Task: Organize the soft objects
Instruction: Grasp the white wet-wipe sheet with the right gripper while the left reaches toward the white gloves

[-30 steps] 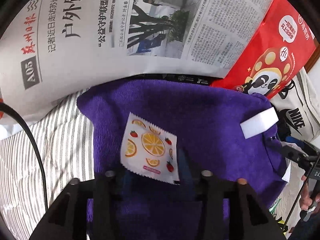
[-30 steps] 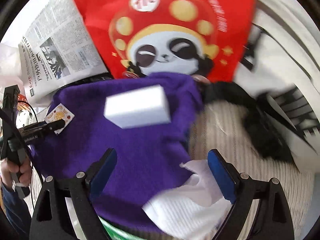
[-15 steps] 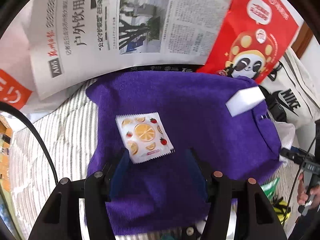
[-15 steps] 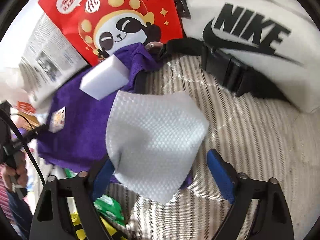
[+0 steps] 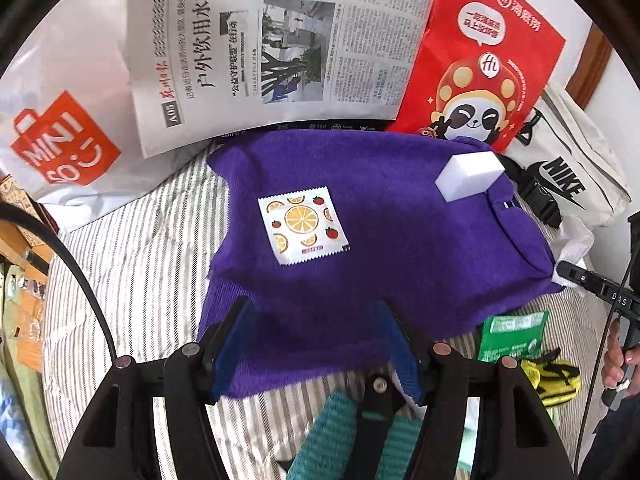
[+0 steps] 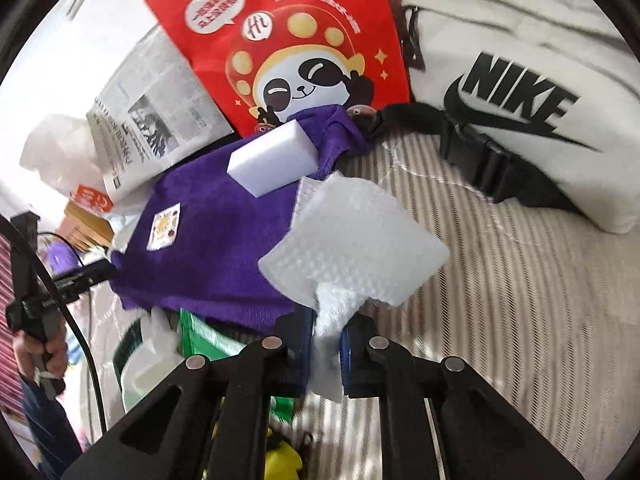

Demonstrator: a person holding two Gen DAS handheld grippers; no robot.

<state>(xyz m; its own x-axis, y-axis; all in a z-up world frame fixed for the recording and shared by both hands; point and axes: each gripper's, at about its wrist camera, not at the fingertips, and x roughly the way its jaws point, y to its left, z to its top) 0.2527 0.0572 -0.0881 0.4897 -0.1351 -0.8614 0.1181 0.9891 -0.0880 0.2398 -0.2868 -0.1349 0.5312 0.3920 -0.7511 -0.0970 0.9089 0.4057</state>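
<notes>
One tissue (image 6: 352, 240) corner hidden between pads (image 6: 304, 340).

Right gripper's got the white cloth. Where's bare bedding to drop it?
Free: striped sheet below the Nike bag, right of the white cloth; another strip left of the purple towel, under the Miniso bag. Crowded: towel's near edge, by the green packet.

One purple towel (image 5: 360, 248) fills the centre of the left wrist frame. On it lie one fruit-printed sachet (image 5: 303, 225) and one white sponge block (image 5: 469, 176). One white textured cloth (image 6: 352, 240) sits at the centre of the right wrist frame. Along the top: one newspaper (image 5: 280, 40), one red panda bag (image 5: 484, 60), one white Nike bag (image 6: 520, 100). One orange-logo plastic bag (image 5: 60, 148) at left, one green packet (image 5: 512, 336) lower right.
</notes>
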